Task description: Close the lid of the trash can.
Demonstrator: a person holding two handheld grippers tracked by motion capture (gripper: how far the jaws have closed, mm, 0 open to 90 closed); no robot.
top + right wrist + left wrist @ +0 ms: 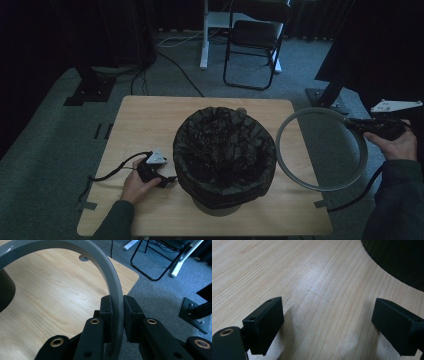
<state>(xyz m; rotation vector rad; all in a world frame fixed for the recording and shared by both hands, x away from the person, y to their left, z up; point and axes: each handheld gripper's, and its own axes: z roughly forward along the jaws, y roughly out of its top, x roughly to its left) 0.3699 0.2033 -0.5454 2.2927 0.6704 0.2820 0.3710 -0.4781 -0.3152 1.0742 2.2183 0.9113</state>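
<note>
Nearest to us in the high view are our two forearms, and at the near left our left hand rests on the wooden table holding the left gripper, which lies low on the tabletop and points right toward the bin. In the left gripper view its jaws stand wide apart with nothing but bare wood grain between them, and the dark curve of the bin's side shows at the far right. The bin stands at the middle of the table, nearer its near edge, lined with a black bag whose crumpled edge is folded out over the rim. Off to the right, our right hand holds the right gripper out beyond the table's right edge. Its jaws are closed tight on the grey ring, pinching the band on its far right side; the right gripper view shows the ring passing between the two pads and arching away to the left over the table. The ring hangs just right of the bin, partly over the table's right edge and partly over the carpet. A black folding chair stands on the floor beyond the far edge.
</note>
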